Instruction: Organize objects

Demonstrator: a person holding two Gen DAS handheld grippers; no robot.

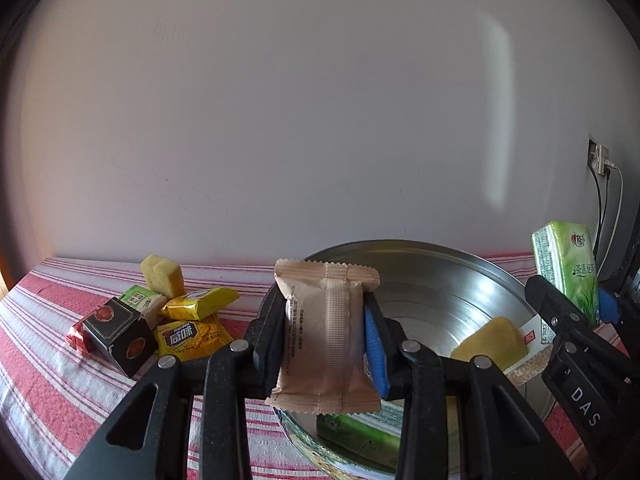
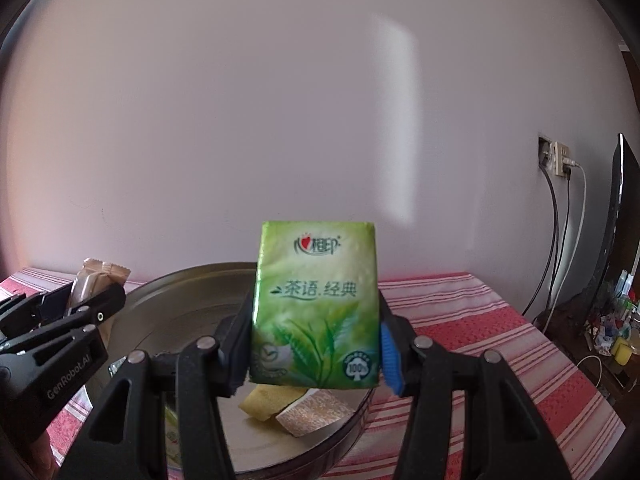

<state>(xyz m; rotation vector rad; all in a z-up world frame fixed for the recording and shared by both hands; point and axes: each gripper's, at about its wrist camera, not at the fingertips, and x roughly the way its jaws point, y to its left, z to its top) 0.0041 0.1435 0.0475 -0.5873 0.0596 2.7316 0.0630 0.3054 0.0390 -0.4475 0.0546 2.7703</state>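
Left claw [image 1: 326,332]: clamped on beige snack packet [image 1: 326,320], held upright over the near rim of the round metal tin [image 1: 440,280]. Right claw [image 2: 316,344]: clamped on green tissue pack [image 2: 316,304], above the tin. Inside tin: yellow cake [image 1: 490,340], green packet [image 1: 360,436]. Further left, on striped worktop [image 1: 48,380]: black box [image 1: 120,336], yellow packets [image 1: 192,334].

Soft daylight — a pale patch on the wall [image 1: 496,120]; fisheye bending, dark corners; slight blur.

A plain white wall [image 2: 280,100] with a socket [image 2: 554,158] backs the red-striped tablecloth [image 2: 472,320].
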